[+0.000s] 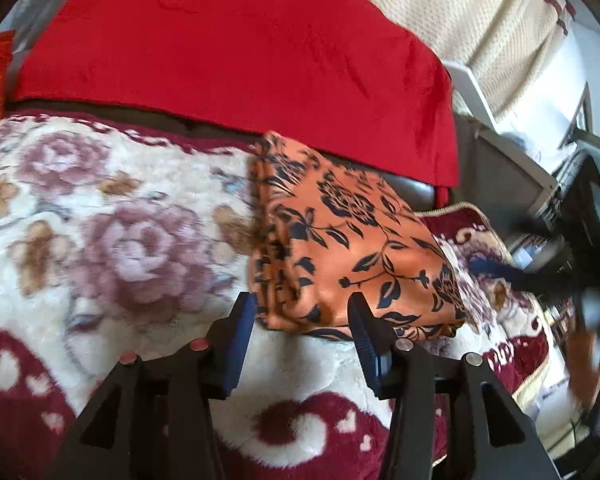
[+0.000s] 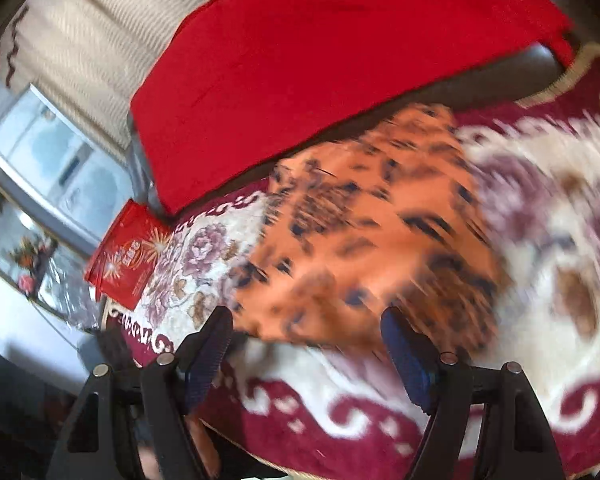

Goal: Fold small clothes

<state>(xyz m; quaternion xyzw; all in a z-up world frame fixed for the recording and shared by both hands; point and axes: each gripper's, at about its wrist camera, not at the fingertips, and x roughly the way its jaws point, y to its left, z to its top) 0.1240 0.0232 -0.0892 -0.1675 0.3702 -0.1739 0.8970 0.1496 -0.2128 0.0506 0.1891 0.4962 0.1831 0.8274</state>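
An orange cloth with a dark floral print (image 1: 340, 240) lies folded into a thick rectangle on the floral plush blanket (image 1: 120, 240). My left gripper (image 1: 302, 312) is open, its fingers just at the cloth's near edge, holding nothing. In the right wrist view the same orange cloth (image 2: 360, 240) is blurred by motion. My right gripper (image 2: 306, 332) is open and empty, its fingers at the cloth's near edge. The dark shape at the right of the left wrist view looks like the other gripper, blurred.
A red blanket (image 1: 240, 48) covers the backrest behind the cloth. A cream knitted throw (image 1: 460, 8) lies beyond it. A red printed box (image 2: 128, 256) stands at the blanket's left end. A white cabinet (image 2: 60, 168) and furniture (image 1: 572, 200) stand beside the seat.
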